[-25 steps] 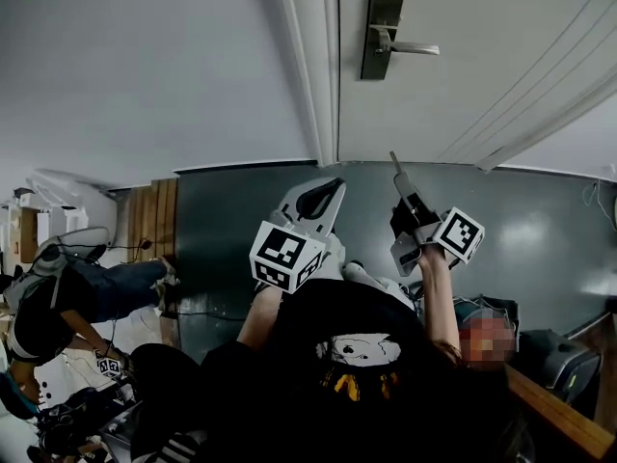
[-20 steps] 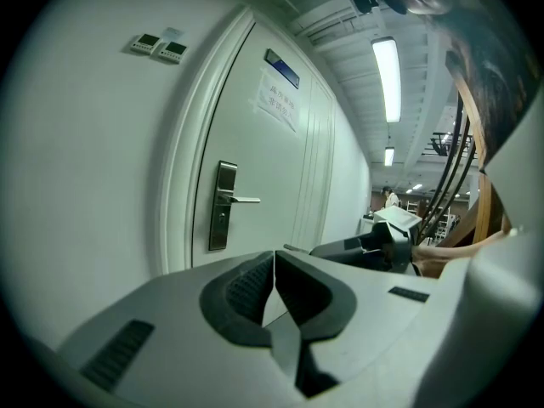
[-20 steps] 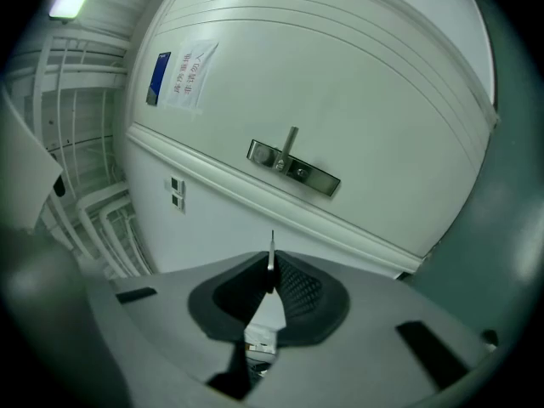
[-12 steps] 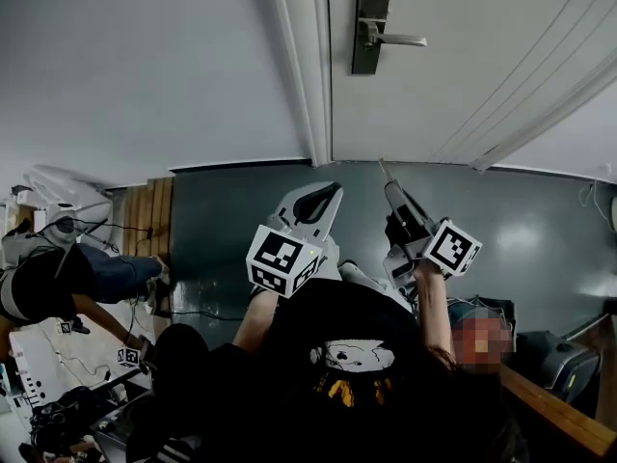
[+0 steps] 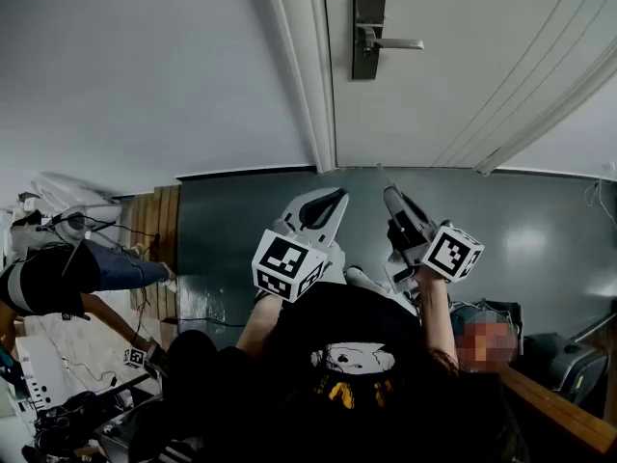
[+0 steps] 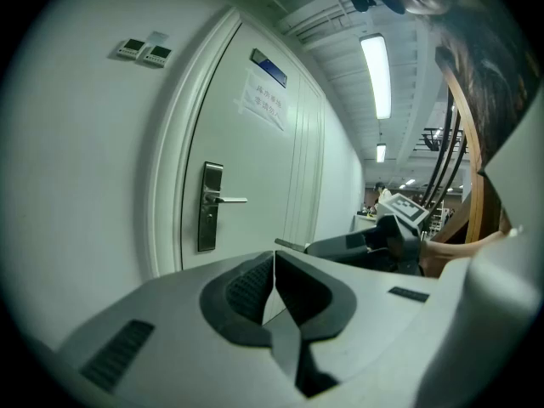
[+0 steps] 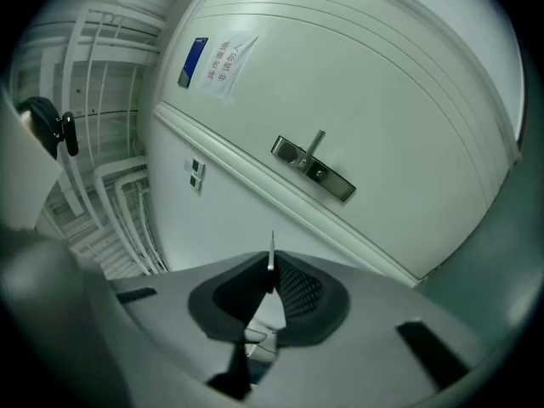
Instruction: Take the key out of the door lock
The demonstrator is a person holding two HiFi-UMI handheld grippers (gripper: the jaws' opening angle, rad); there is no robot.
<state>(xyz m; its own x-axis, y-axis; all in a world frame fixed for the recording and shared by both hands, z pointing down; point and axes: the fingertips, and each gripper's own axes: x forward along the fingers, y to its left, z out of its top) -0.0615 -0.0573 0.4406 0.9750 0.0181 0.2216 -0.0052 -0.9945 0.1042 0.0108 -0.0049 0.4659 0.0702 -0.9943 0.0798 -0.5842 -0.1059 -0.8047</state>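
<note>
The steel lock plate (image 5: 367,33) with its lever handle (image 5: 397,43) sits on the white door (image 5: 463,85), well ahead of both grippers. I see no key in it. My right gripper (image 5: 393,199) is shut on a thin metal key (image 7: 271,254) whose blade pokes out past the pads; the lock plate (image 7: 313,170) lies far beyond it. My left gripper (image 5: 333,202) is shut with nothing between its pads (image 6: 246,287). The left gripper view shows the lock plate (image 6: 210,206) at a distance and the right gripper (image 6: 361,245) with the key tip (image 6: 287,245) at its right.
The white door frame (image 5: 310,75) separates the door from a plain wall. A grey floor (image 5: 525,225) lies under the grippers, with a wooden strip (image 5: 154,222) at the left. A crouching person (image 5: 58,278) and cables are at the far left. A paper notice (image 6: 263,100) hangs on the door.
Both grippers have sunk slightly and drawn a little back from the door, the right one still pinching the key. The person at the left has shifted.
</note>
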